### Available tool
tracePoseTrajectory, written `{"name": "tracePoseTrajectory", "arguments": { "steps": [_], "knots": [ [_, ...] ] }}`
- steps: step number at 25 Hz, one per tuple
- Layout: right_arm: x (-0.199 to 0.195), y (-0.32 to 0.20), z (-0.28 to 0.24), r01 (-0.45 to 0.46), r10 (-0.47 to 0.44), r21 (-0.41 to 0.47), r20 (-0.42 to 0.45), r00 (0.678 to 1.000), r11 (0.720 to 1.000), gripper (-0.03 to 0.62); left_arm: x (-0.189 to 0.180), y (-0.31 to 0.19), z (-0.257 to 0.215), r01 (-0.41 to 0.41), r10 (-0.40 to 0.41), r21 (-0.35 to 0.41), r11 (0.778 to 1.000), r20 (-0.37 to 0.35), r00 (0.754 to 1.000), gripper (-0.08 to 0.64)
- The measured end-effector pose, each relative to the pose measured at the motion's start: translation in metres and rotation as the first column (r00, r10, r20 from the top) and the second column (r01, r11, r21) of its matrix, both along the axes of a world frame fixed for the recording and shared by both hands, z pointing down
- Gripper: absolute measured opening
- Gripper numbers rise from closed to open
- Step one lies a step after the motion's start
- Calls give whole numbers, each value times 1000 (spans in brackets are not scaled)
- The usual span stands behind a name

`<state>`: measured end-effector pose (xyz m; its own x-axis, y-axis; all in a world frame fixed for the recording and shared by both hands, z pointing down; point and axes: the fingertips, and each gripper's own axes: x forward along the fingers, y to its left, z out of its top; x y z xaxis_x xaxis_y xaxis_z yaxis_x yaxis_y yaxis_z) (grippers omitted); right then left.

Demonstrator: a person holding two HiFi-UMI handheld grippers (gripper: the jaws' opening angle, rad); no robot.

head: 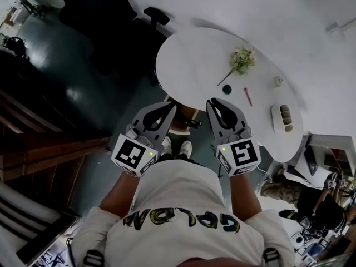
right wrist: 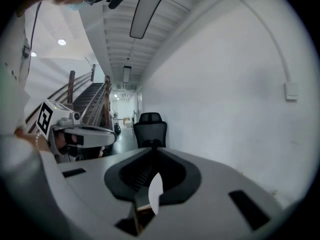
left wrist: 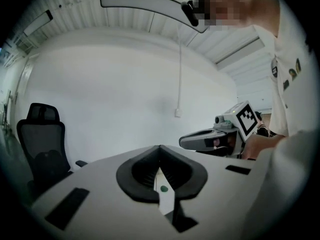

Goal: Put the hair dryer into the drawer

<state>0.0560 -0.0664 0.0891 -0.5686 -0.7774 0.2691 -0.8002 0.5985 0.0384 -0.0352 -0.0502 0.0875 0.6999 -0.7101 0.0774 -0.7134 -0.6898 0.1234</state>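
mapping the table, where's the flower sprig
In the head view, the flower sprig lies on the round white table, right of its middle, just above a small dark disc and a pink stick.

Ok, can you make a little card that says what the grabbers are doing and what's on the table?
left gripper: shut, empty
right gripper: shut, empty, beside the left one
where: both held in front of the person
table: white, rounded, ahead of the grippers
on table: flowers, red pen, white holder
chair: black, beyond the table
hair dryer: not in view
drawer: not in view
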Motion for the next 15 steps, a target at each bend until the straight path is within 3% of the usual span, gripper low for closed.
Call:
{"name": "tracePoseTrajectory", "arguments": {
  "steps": [7,15],
  "knots": [
    [0,33,-50,22,-25,73,40,999,997,38,-4,28,-49,11,-8,66,998,-39,999,11],
    [-4,50,-72,47,-58,101,109,992,994,34,4,41,-82,20,-10,141,990,-66,998,10]
  ]
}}
